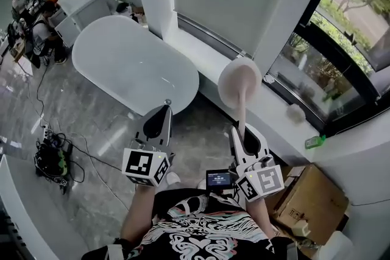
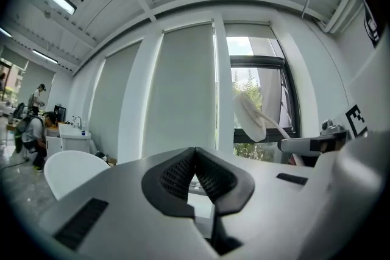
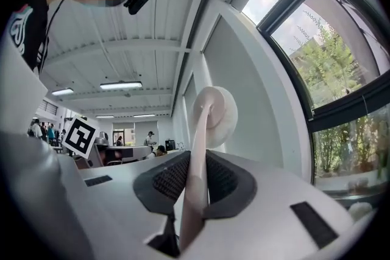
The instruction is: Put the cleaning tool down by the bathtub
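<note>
My right gripper (image 1: 242, 131) is shut on the pale pink handle of the cleaning tool (image 1: 241, 79), a long-handled brush with a round head that points up and away toward the window sill. In the right gripper view the handle (image 3: 196, 179) runs between the jaws up to the round head (image 3: 217, 115). My left gripper (image 1: 166, 105) is held level with it, jaws pressed together and holding nothing; in the left gripper view its fingertips (image 2: 195, 153) meet, and the brush (image 2: 250, 117) shows to the right. The white oval bathtub (image 1: 131, 64) stands on the floor ahead and to the left.
A white window sill (image 1: 213, 55) runs behind the tub under tall windows. A cardboard box (image 1: 311, 198) sits at the right. Cables and gear (image 1: 52, 158) lie on the grey floor at the left. People sit at desks (image 1: 36, 33) in the far left corner.
</note>
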